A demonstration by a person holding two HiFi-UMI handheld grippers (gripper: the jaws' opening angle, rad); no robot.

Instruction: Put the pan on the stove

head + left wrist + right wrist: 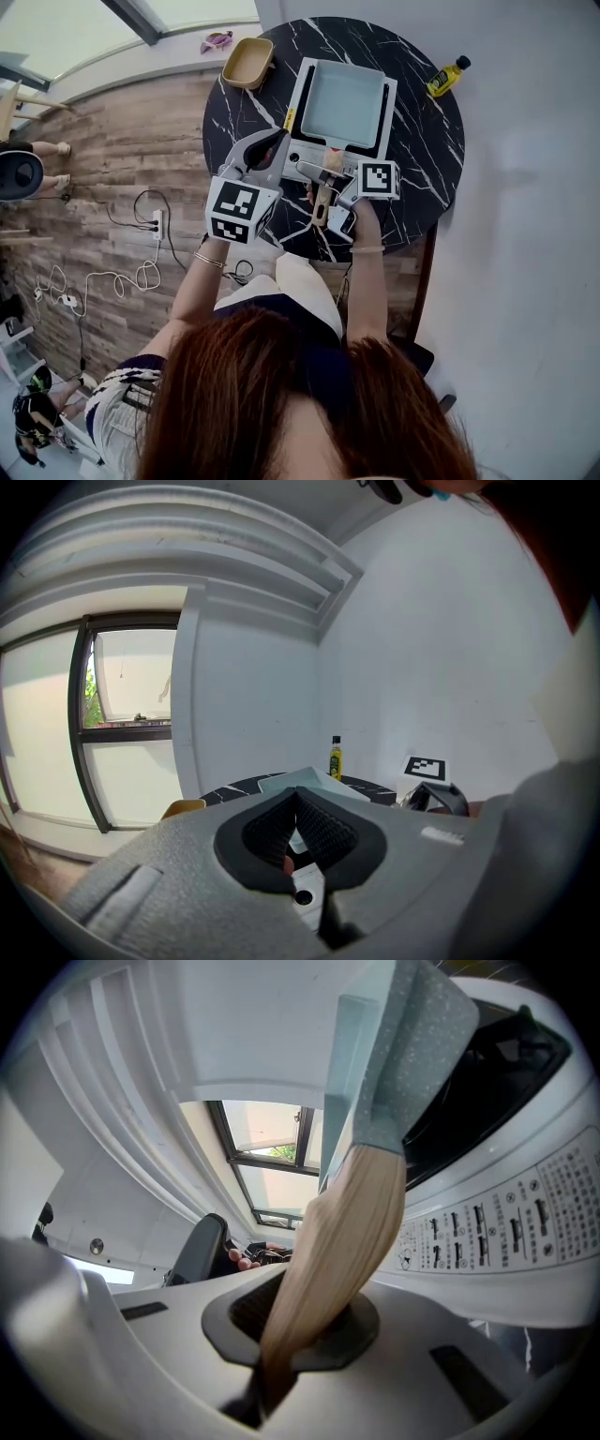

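Note:
A pale blue-grey square pan point(342, 103) rests on the white portable stove point(302, 156) on the round black marble table point(422, 169). Its wooden handle point(323, 199) points toward me. My right gripper point(324, 180) is shut on that handle. In the right gripper view the handle point(347, 1232) runs out from between the jaws up to the pan point(394, 1044) above the stove's control panel point(506, 1232). My left gripper point(267, 142) hovers at the stove's front left corner, shut with nothing in it. Its pads point(323, 832) meet at the tips in the left gripper view.
A yellow bowl point(247, 62) sits at the table's far left edge. At the far right edge lies a small oil bottle point(447, 77). A power strip with cables point(155, 225) is on the wooden floor to the left. A white wall stands to the right.

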